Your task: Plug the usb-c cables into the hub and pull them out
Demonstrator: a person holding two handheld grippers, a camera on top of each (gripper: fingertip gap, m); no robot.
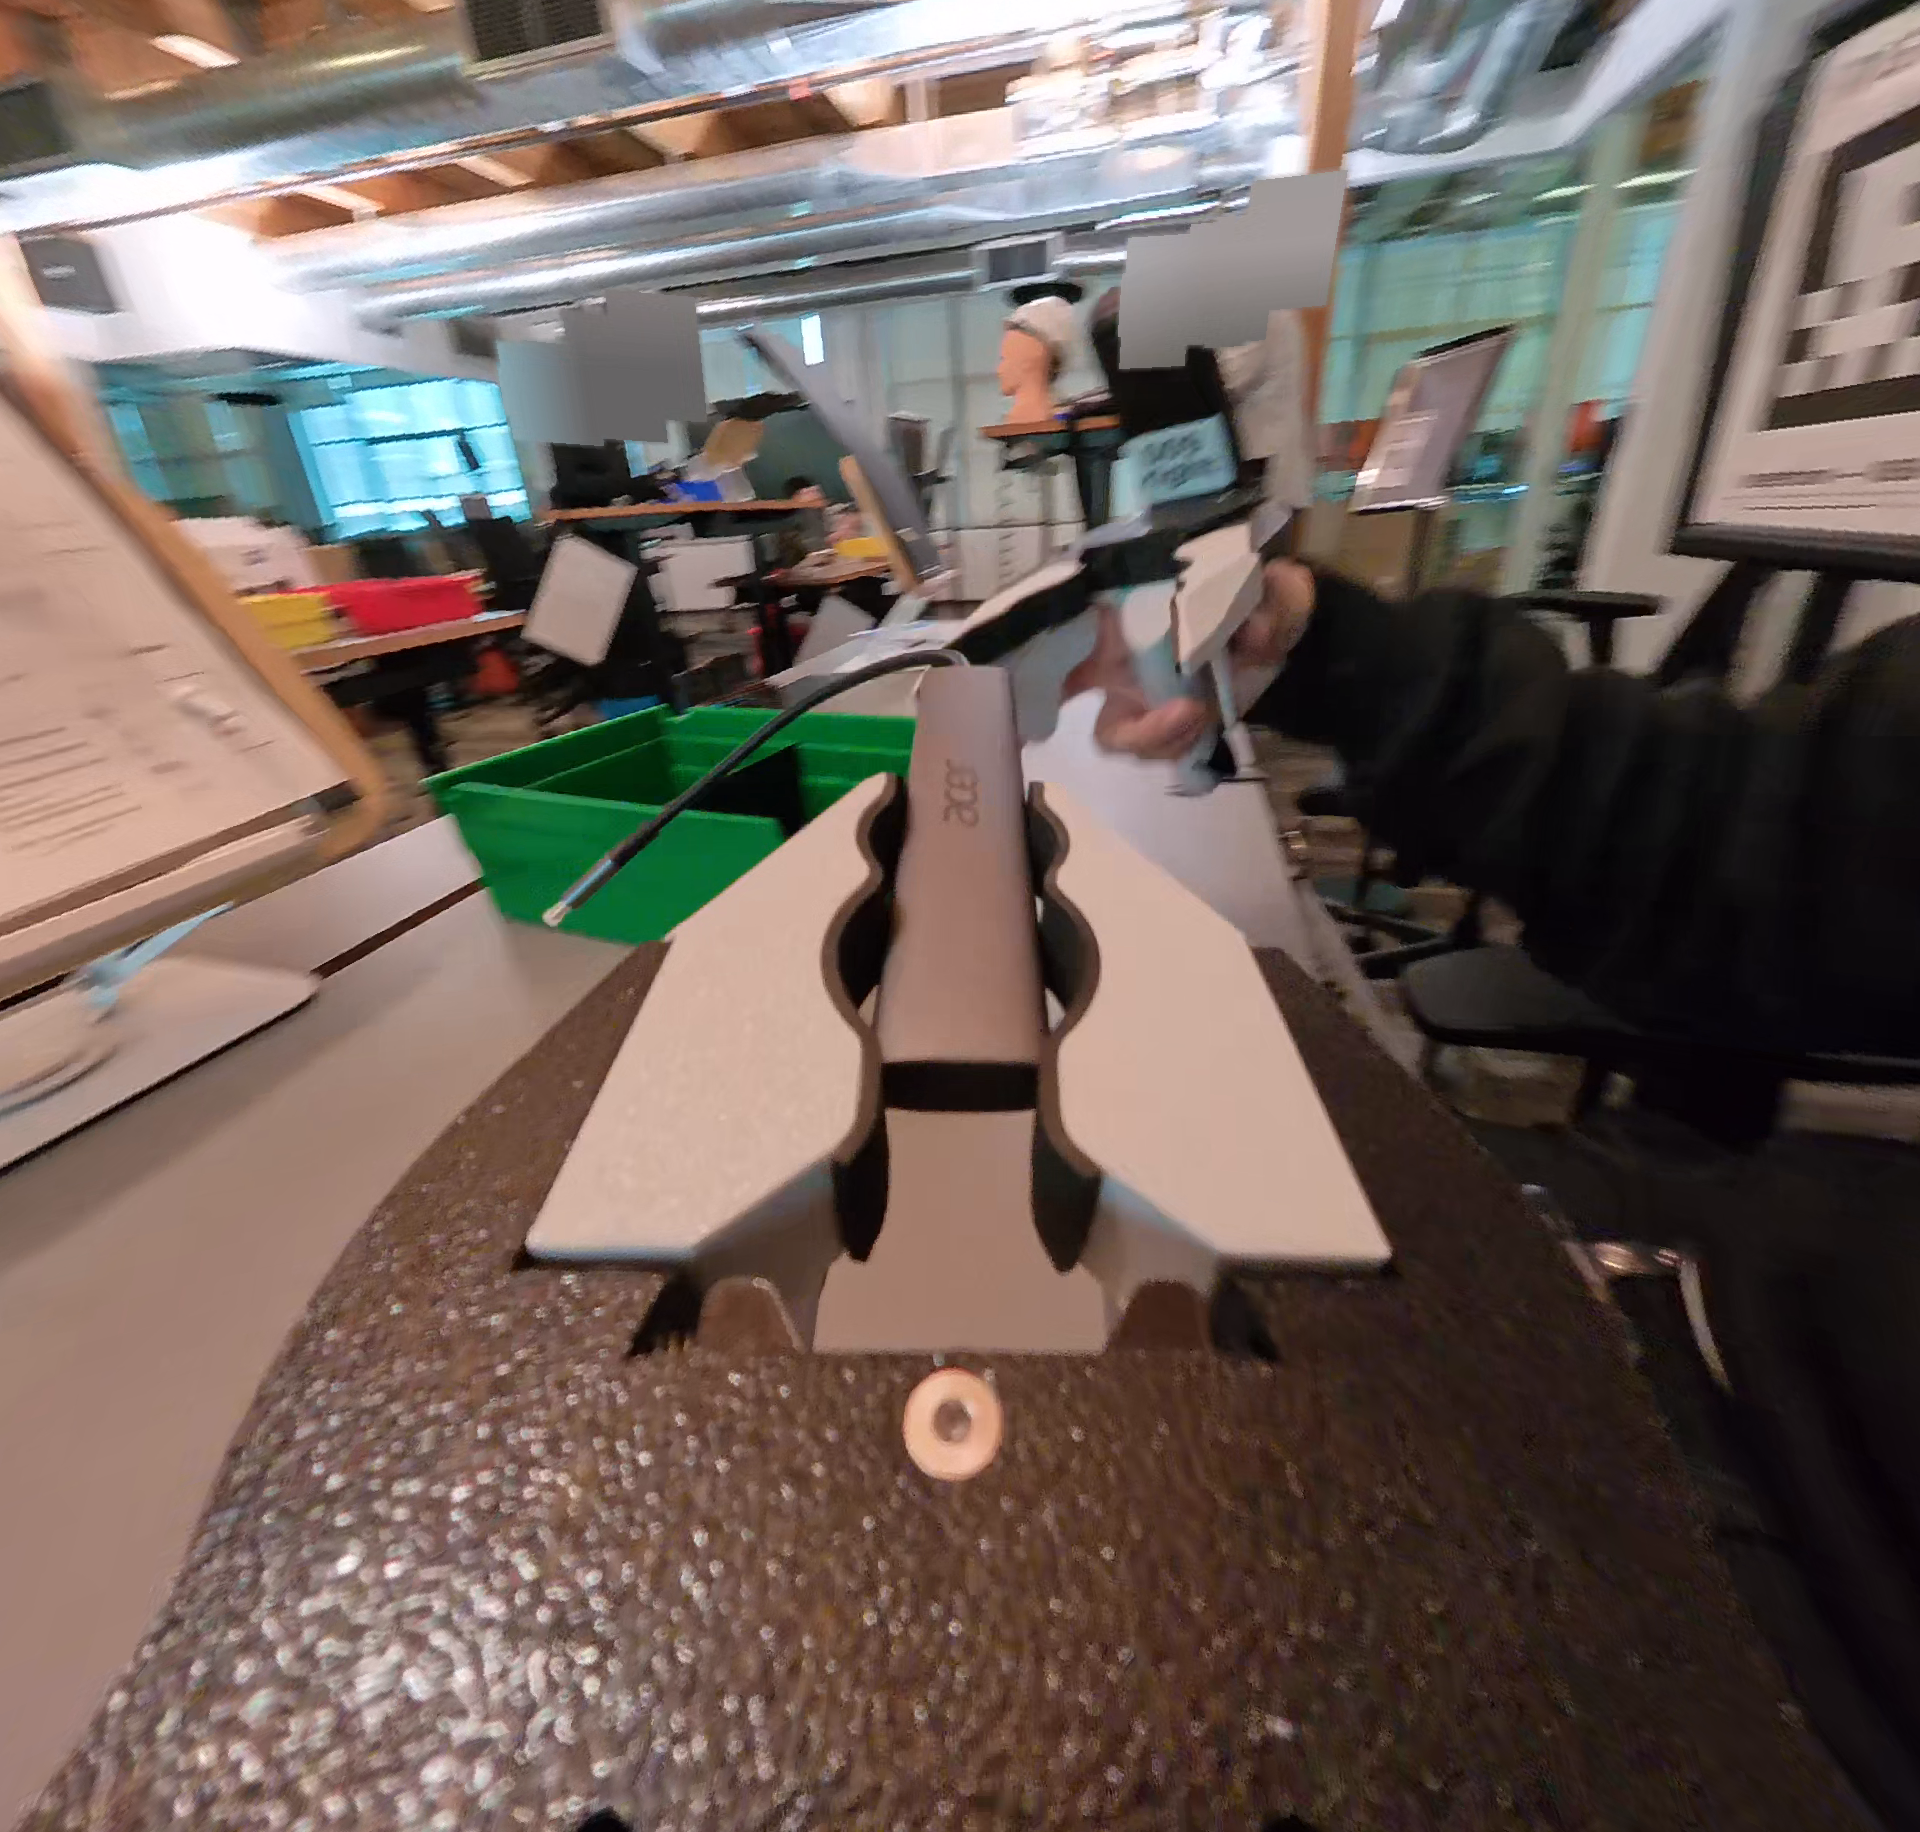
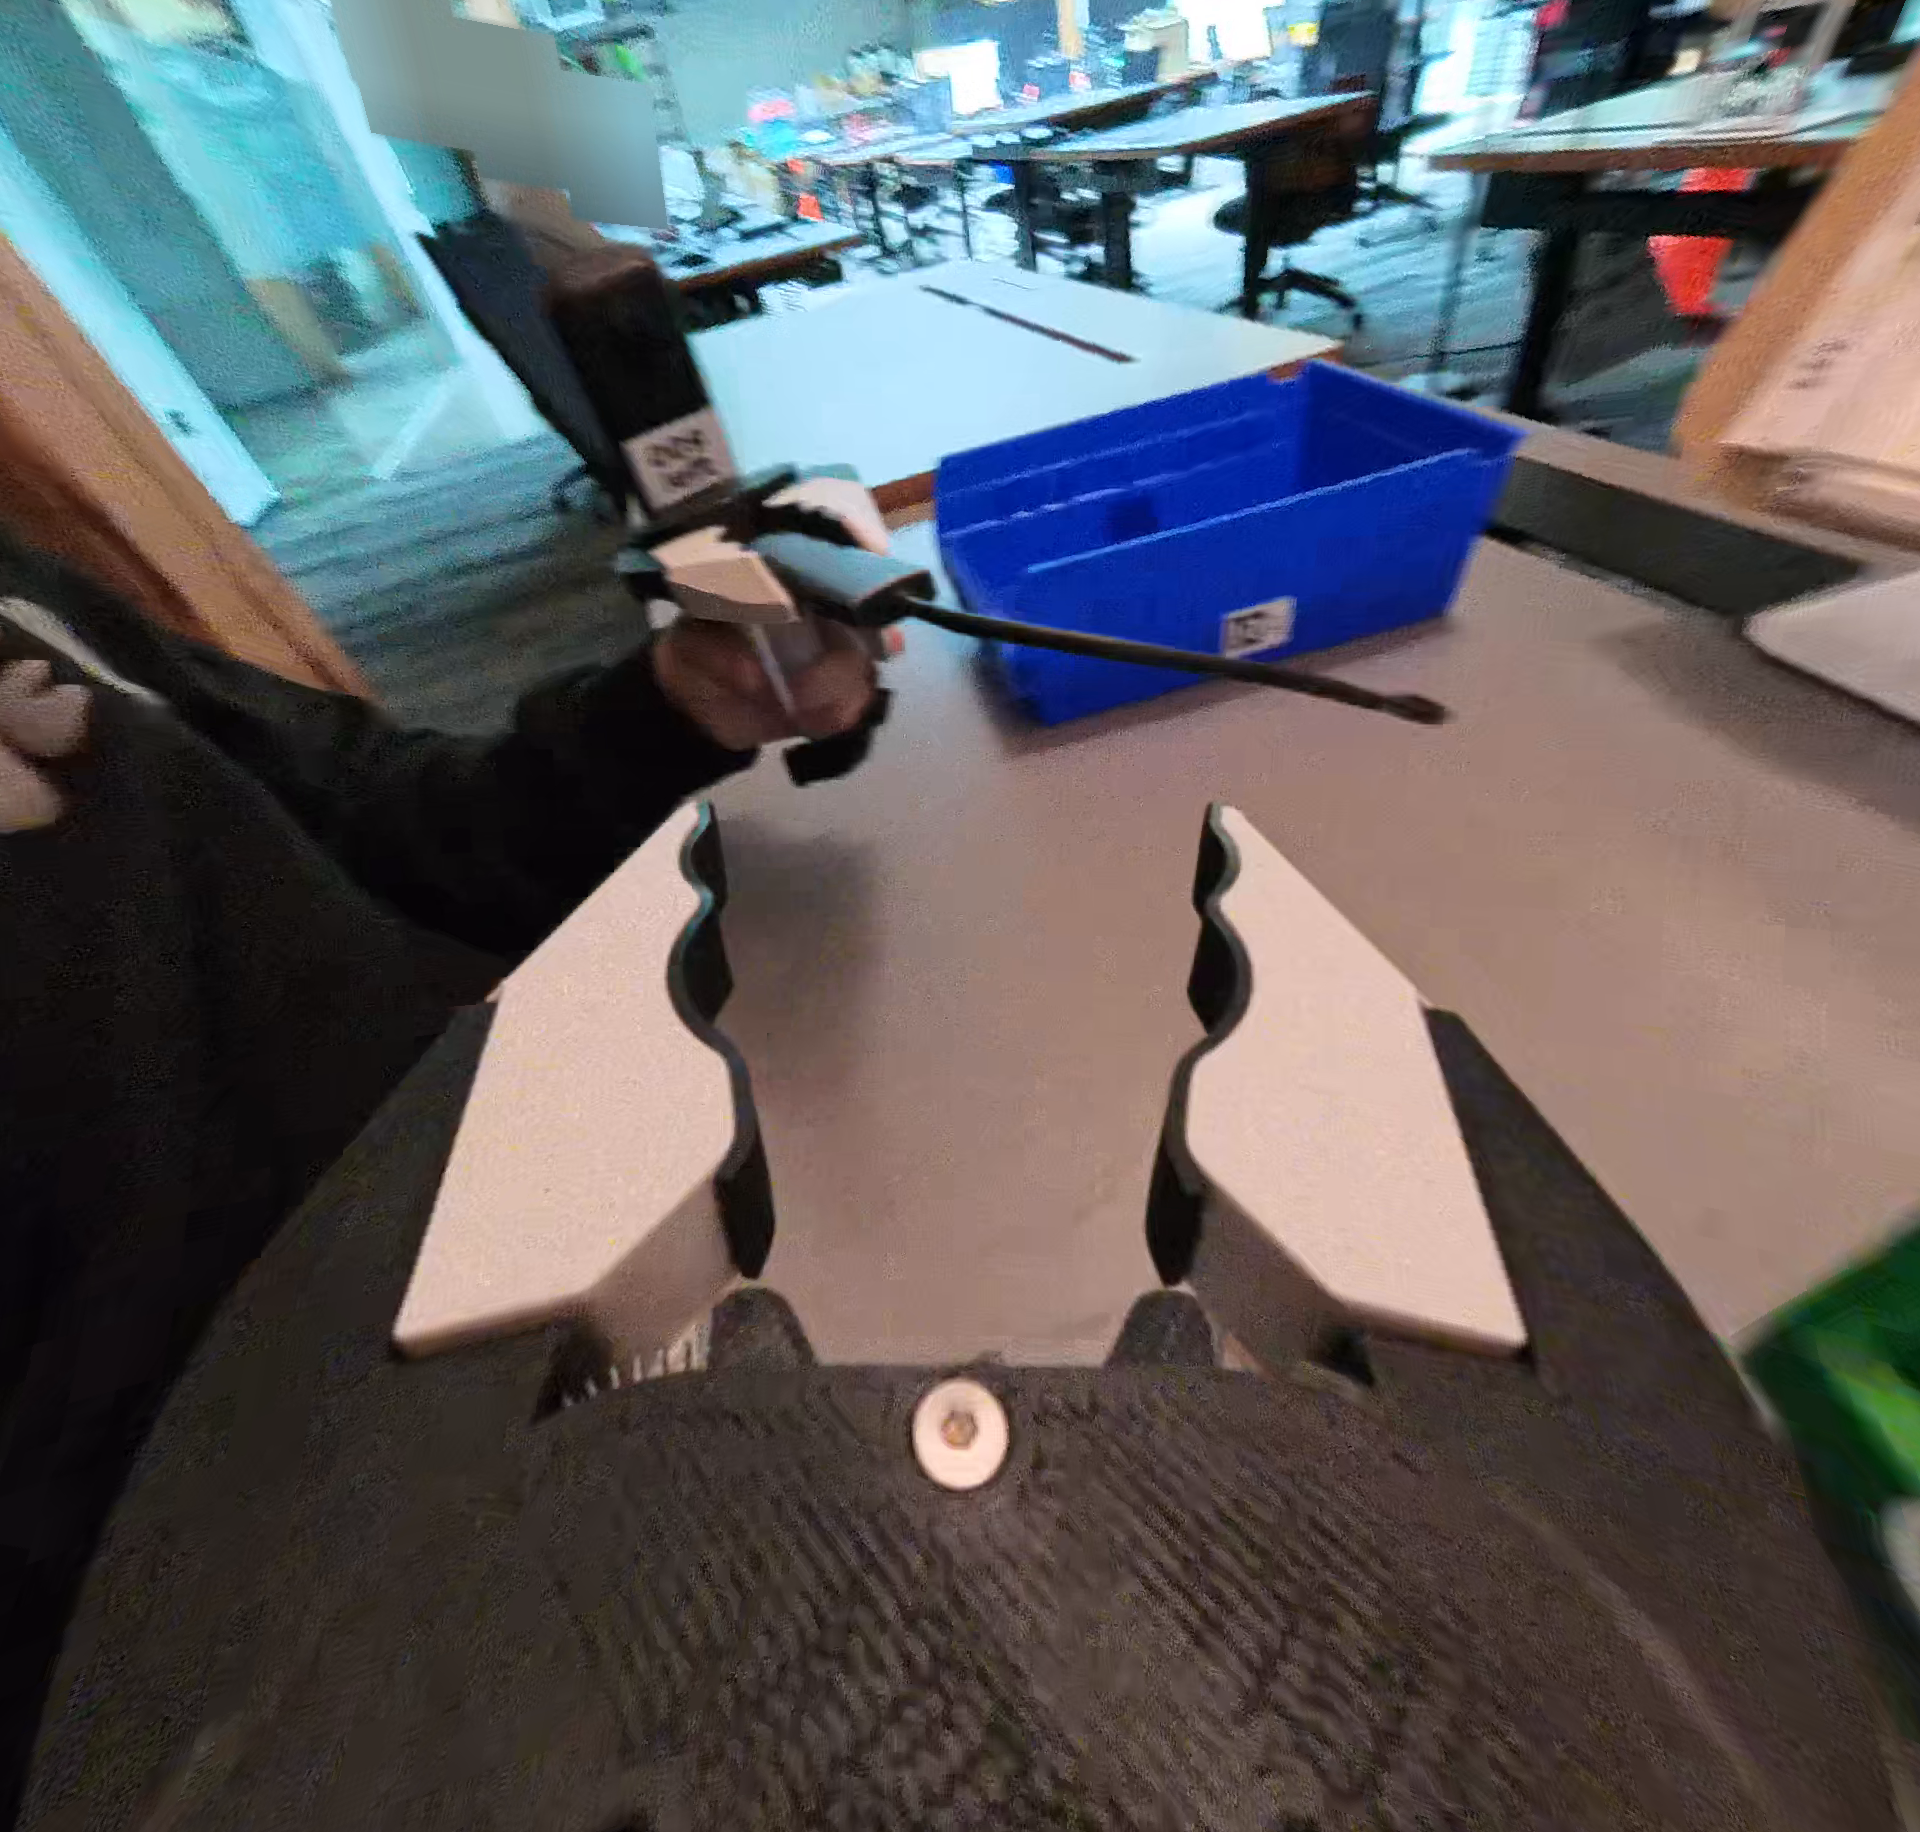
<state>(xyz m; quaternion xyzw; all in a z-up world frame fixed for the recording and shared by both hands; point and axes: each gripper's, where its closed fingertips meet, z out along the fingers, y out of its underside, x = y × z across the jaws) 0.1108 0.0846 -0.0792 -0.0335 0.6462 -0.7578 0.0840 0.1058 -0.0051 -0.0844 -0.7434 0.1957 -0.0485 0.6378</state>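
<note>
Left gripper [image 1: 958,852] clamped on the grey USB-C hub [image 1: 961,878], jaws pinching its long sides, hub lying lengthwise between them and pointing toward 12 o'clock, held up off the grey desk [image 1: 156,1315]. From the hub's far end, a black cable [image 1: 769,743] arcing out toward 9 o'clock and drooping to a silver-tipped plug [image 1: 556,915], hanging free in front of the green bin [image 1: 582,826] at 11 o'clock. At 2 o'clock, well apart from the hub, the right gripper [image 1: 1101,587] in a black-sleeved hand.

Right gripper [image 2: 961,951] with jaws spread wide, nothing between them but bare desk [image 2: 1455,951]. At 11 o'clock in the right wrist view, the left gripper [image 2: 821,556] gripping the hub [image 2: 852,577], its cable [image 2: 1174,660] stretching toward 3 o'clock across the front of the blue bin [image 2: 1195,535], above the desk. Blue bin at 1 o'clock, divided into compartments. Both views blurred.
</note>
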